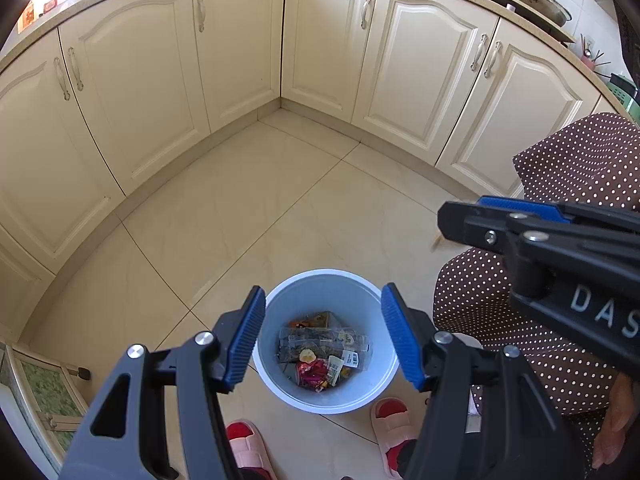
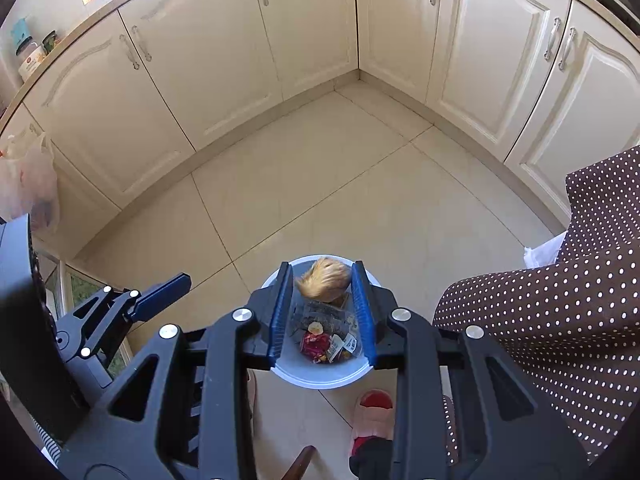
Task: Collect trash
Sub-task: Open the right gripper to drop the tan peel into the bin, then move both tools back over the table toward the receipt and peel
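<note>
A pale blue bin (image 1: 328, 276) stands on the tiled floor with several wrappers (image 1: 320, 354) lying in its bottom. My left gripper (image 1: 324, 292) hangs over it, open, with nothing between its blue pads. My right gripper (image 2: 322, 268) is also above the bin (image 2: 320, 380), shut on an orange-brown fibrous clump of trash (image 2: 324, 280) near its fingertips. The clump looks blurred. From the left wrist view the right gripper (image 1: 444, 220) comes in from the right, and the clump is mostly hidden there.
Cream corner cabinets (image 1: 240, 40) close off the far side of the floor. Red and pink slippers (image 1: 392, 416) and a person's brown dotted garment (image 1: 520, 320) are close by the bin. A plastic bag (image 2: 28, 184) hangs at the left.
</note>
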Available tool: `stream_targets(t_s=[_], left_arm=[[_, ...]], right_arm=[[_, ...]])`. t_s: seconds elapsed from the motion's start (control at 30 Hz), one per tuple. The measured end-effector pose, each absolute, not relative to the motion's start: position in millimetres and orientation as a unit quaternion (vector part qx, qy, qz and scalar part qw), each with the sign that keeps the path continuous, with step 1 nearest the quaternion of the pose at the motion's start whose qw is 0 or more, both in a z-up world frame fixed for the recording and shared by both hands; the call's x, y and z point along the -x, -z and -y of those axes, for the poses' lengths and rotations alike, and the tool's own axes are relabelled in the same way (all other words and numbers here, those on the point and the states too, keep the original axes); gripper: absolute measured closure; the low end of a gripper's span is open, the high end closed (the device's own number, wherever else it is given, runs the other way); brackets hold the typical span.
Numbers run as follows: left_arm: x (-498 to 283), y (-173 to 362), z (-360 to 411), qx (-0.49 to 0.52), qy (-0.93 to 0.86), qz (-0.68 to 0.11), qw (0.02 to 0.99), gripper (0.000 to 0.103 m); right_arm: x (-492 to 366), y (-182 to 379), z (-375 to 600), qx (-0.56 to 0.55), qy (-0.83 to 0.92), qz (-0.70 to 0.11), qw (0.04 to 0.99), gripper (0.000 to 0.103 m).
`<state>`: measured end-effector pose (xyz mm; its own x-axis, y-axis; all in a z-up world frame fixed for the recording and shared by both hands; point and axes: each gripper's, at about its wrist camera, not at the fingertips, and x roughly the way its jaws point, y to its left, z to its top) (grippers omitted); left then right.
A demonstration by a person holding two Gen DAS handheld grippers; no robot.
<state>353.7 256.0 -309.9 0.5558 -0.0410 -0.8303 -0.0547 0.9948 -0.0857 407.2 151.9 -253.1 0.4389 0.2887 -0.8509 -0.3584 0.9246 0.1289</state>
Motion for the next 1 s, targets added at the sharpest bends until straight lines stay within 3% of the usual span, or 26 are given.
stream_targets(t_s=[0.03, 0.1, 0.5, 1.0], left_arm=[[-353.4, 309.0, -255.5, 0.05, -0.004, -0.471, 0.881, 0.044], [-352.4, 307.3, -254.1, 0.05, -0.004, -0.47, 0.882, 0.044], [-337.8, 271.6, -233.3, 0.028, -0.004, -0.444, 0.895, 0.041], [-303.0, 136.3, -97.0, -0.035, 0.091, -0.359, 0.928, 0.032]], right_arm=[[-407.0, 252.6, -150.7, 0.035, -0.191, -0.494, 0.848, 0.071], [-406.1, 250.0, -148.0, 0.032, -0.187, -0.49, 0.851, 0.054], [-387.0, 207.8, -123.0, 0.034, -0.179, -0.452, 0.873, 0.053], [-303.6, 86.4, 44.8, 0.014, -0.098, -0.337, 0.936, 0.051]])
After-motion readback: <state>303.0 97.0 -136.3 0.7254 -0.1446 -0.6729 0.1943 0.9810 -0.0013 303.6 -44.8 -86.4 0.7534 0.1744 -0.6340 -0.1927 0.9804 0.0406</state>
